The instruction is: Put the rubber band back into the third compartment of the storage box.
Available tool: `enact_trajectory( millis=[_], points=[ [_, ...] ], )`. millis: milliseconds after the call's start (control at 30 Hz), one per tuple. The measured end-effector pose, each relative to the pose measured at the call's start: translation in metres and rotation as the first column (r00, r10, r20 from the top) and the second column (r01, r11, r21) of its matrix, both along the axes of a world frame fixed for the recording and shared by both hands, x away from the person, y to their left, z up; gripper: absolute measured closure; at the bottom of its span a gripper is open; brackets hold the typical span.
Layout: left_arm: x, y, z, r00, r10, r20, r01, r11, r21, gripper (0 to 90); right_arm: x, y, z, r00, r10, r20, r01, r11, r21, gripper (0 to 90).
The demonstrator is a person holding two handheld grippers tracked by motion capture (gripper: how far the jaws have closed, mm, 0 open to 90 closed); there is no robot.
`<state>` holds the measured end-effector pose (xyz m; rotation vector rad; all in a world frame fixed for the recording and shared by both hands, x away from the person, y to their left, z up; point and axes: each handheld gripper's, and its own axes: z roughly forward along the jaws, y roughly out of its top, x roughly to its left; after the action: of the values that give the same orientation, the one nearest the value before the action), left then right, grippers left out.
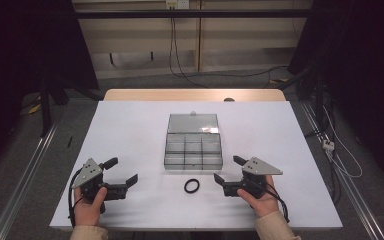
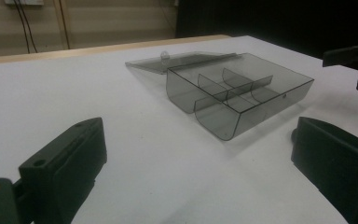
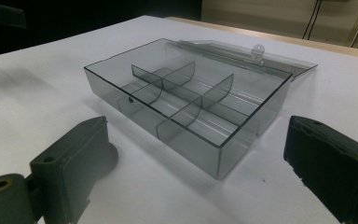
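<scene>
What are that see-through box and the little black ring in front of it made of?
The box looks like smoky clear plastic: its dividers and the table show through the thin, glossy walls. The ring is matte black, perhaps rubber, like an O-ring or band; it is too small to tell.

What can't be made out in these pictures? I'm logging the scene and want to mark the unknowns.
- Black ring: too small in the high view to tell its material.
- Organizer box: the far compartments' floors are hidden by dividers and smoky walls in the right gripper view; the high view is too small to show tiny contents.
- Open lid: its latch tab is blurred in the left gripper view.
- Right hand-held gripper: cut off by the frame's right edge there.
</scene>
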<state>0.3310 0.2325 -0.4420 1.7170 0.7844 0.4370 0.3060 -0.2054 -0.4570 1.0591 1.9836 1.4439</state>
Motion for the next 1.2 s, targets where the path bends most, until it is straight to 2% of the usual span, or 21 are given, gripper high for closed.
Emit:
enact_trajectory(
  millis=[267,567,733,833,933,1000,1133,1200],
  points=[
    [0.000,0.000,0.000,1.0000,-0.002,-0.002,0.002,1.0000,-0.002,3.1,0.004,0.012,0.000,0.9994,0.032,-0.011,-0.033,0.998,-0.046,10.1],
    [0.000,0.000,0.000,1.0000,0.002,0.001,-0.002,1.0000,-0.001,3.1,0.009,0.028,0.000,0.9953,0.065,-0.072,-0.069,0.996,-0.053,17.2],
    [0.000,0.001,0.000,1.0000,0.004,0.001,-0.004,1.0000,-0.005,3.1,0.010,0.033,0.000,0.9954,0.065,-0.071,-0.070,0.995,-0.075,20.5],
    [0.000,0.001,0.000,1.0000,0.003,0.002,-0.003,1.0000,-0.007,3.1,0.009,0.035,0.002,0.9960,0.057,-0.069,-0.062,0.996,-0.070,25.5],
    [0.000,0.002,0.000,1.0000,0.005,0.001,-0.005,1.0000,-0.008,3.1,0.008,0.034,0.004,0.9946,0.065,-0.081,-0.069,0.996,-0.050,25.8],
    [0.000,0.002,0.000,1.0000,0.005,0.001,-0.005,1.0000,-0.008,3.1,0.007,0.034,0.007,0.9962,0.059,-0.064,-0.062,0.997,-0.048,25.1],
    [0.000,0.001,0.000,1.0000,0.002,0.001,-0.002,1.0000,-0.007,3.1,0.003,0.039,0.015,0.9918,0.107,-0.070,-0.109,0.994,-0.021,28.6],
    [0.000,0.001,0.000,1.0000,0.002,0.000,-0.002,1.0000,-0.005,3.1,0.001,0.049,0.014,0.9847,0.149,-0.091,-0.153,0.988,-0.036,38.9]
  ],
)
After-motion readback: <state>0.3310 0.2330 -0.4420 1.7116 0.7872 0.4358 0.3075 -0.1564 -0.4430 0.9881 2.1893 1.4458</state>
